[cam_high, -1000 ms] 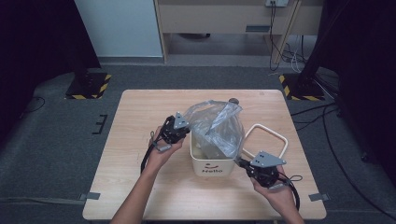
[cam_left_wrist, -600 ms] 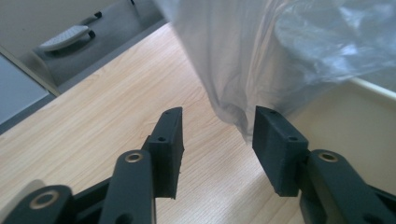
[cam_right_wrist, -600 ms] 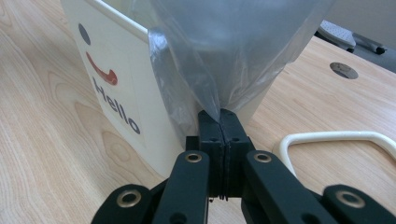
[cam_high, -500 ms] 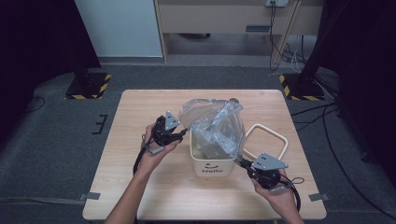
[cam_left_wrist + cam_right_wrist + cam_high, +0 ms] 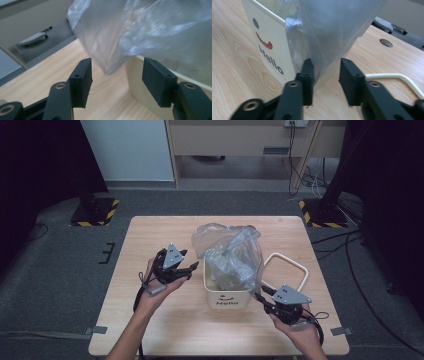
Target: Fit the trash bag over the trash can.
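Grippers stand near the tabletop's front edge: right gripper (image 5: pixel 261 298) with jaws just opened narrowly around a fold of the clear plastic bag (image 5: pixel 231 255), left gripper (image 5: pixel 192 268) open wide, empty. Behind, the bag lines the white "Hello" bin (image 5: pixel 226 299) mid-table.

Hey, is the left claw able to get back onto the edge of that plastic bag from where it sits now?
Probably yes. The left claw has just been opening, nothing between its jaws, and the plastic bag hangs just ahead of them, above the white bin. Nothing lies between.
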Motion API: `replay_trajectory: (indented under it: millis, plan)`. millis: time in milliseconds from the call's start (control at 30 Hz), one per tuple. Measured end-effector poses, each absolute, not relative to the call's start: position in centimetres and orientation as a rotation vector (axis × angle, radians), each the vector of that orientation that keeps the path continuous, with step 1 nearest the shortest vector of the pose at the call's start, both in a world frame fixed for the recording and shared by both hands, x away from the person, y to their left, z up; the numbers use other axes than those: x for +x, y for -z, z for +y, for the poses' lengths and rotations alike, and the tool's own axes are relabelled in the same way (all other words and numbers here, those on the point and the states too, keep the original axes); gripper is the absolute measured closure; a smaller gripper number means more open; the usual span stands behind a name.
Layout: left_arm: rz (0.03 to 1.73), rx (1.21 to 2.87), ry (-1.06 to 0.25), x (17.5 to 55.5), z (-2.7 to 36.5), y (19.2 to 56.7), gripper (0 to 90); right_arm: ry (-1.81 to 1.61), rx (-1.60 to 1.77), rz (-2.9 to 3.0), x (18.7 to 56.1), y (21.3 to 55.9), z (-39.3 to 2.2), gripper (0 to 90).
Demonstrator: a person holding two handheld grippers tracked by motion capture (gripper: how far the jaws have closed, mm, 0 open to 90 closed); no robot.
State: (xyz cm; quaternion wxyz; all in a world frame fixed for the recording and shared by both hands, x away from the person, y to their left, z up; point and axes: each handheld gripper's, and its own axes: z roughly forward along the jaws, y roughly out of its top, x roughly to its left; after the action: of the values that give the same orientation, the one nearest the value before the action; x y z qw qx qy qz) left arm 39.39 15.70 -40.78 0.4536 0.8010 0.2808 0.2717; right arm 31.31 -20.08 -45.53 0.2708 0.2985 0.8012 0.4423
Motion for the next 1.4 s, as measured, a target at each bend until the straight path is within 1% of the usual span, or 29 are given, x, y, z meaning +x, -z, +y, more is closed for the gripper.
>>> replay_trajectory:
  millis: [133,300,433,733,867,1033,1167,1267,1400]
  plan:
    - [0.66,1.967,-0.651,39.0,14.8,39.9,39.6,-1.212,0.789,2.141,30.9,45.4,-20.5,48.5]
    - [0.615,1.965,-0.624,38.7,13.2,39.0,38.0,-1.232,0.792,2.128,30.5,45.0,-21.0,37.6]
    - [0.59,1.967,-0.605,38.7,11.9,38.5,35.7,-1.228,0.793,2.133,30.1,44.8,-21.5,33.0]
    - [0.549,1.976,-0.559,38.9,8.9,37.8,32.9,-1.24,0.789,2.127,29.4,44.5,-22.1,31.7]
    - [0.544,1.975,-0.53,39.2,7.8,37.6,31.3,-1.24,0.795,2.122,29.5,44.4,-22.2,32.1]
    - [0.549,1.994,-0.518,39.8,6.8,37.9,31.6,-1.245,0.791,2.124,29.6,44.3,-22.1,33.6]
    - [0.578,2.03,-0.497,40.1,6.5,38.3,34.5,-1.245,0.783,2.124,29.6,44.2,-22.0,34.5]
    - [0.569,2.053,-0.502,40.2,6.3,38.5,42.9,-1.242,0.786,2.123,29.7,44.2,-22.1,34.6]
    - [0.545,2.114,-0.551,39.9,5.9,38.7,67.2,-1.243,0.789,2.122,29.6,44.2,-22.2,34.5]
